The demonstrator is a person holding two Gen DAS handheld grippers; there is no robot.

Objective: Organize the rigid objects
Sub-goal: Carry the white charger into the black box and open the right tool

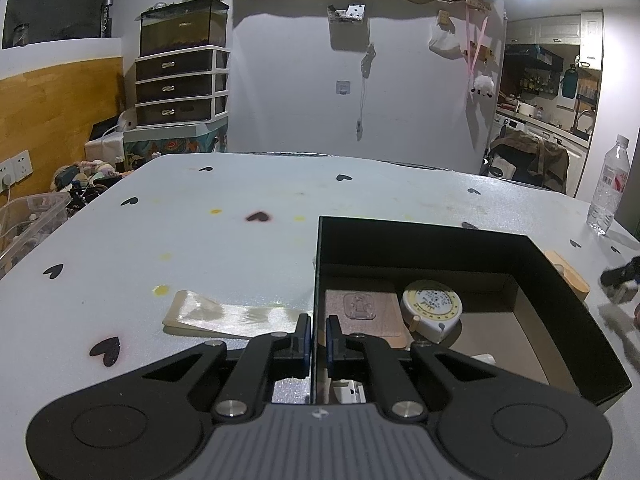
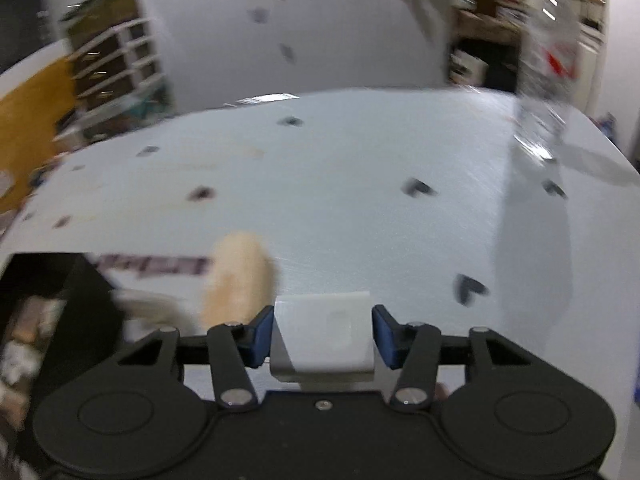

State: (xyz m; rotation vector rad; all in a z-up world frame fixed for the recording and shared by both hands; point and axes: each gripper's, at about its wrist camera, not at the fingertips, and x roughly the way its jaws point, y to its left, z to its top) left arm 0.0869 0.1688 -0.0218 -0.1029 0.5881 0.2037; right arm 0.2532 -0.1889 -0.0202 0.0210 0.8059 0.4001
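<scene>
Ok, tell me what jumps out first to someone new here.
The black box on the heart-dotted table draws the eye, with a white tape measure inside. The left claw grips its near wall. In the blurred right view, the right claw brackets a white block.
</scene>
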